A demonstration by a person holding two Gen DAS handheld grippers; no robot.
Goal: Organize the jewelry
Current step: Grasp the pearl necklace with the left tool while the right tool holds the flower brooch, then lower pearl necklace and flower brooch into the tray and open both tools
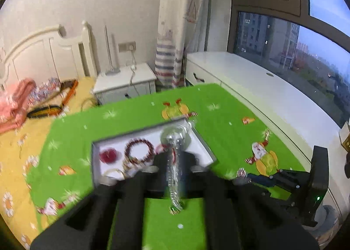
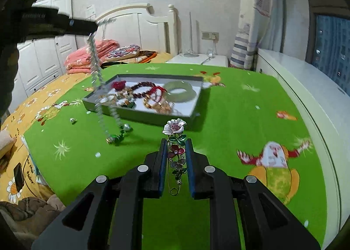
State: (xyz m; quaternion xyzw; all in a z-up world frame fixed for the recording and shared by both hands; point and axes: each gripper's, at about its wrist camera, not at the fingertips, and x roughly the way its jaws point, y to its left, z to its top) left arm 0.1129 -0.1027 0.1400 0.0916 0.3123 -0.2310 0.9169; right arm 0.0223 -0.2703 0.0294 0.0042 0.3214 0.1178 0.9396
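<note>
Because the right gripper (image 2: 176,151) has its blue-padded fingers (image 2: 162,162) closed on the enamel flower brooch on a long gold pin (image 2: 176,151), the brooch's long axis runs straight up the centre of the right wrist frame, its white blossom jutting past the fingertips and pointing at the near wall of the shallow grey jewellery tray with a white lining (image 2: 142,115). That tray lies directly ahead, in the middle of the frame, on the green cartoon-print blanket (image 2: 229,118) spread over the bed, so the coming move looks like a short carry forward and over the rim.

Higher, at the upper left of that frame, the left gripper (image 2: 87,28) pinches the top of a long silvery chain necklace (image 2: 96,70), which hangs slack with its beaded end (image 2: 119,135) down at the blanket, just short of the tray's near left corner. In the blurred left wrist view the chain (image 1: 175,162) runs between the left fingers, which seem clamped on it, above the tray (image 1: 96,162). Inside lie a dark red bead bracelet (image 2: 144,90) and a pale green jade bangle (image 2: 180,91).
</note>
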